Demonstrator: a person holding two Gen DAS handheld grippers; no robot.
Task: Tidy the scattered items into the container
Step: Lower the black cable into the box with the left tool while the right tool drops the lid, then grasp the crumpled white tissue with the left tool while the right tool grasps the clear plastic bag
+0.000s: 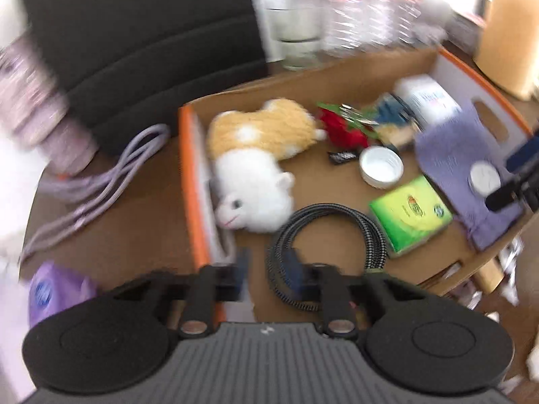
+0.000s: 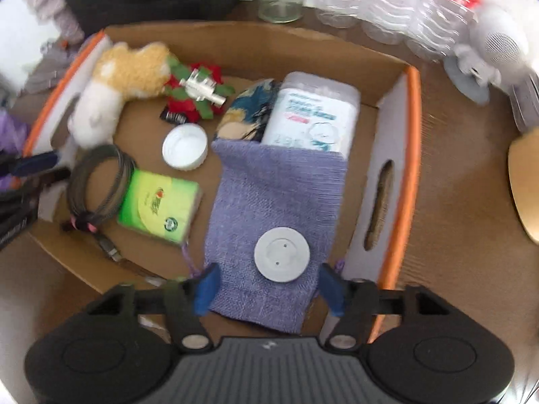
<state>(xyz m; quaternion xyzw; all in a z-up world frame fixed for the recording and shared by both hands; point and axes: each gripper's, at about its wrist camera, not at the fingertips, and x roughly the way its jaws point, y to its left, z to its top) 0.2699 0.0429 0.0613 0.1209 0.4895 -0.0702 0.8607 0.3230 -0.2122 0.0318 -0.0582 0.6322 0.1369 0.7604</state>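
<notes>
Right wrist view: right tongs (image 2: pixel 267 288) gape around the purple pouch (image 2: pixel 274 202) (untouched); left tongs (image 1: pixel 269 269) open over the cable (image 1: pixel 323 229)

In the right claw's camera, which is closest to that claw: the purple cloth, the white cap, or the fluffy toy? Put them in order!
1. Purple cloth: nearest, its end lies right between the open fingers of the right claw.
2. White cap: middle of the box, up and left.
3. Fluffy toy: farthest, in the far left corner.
</notes>
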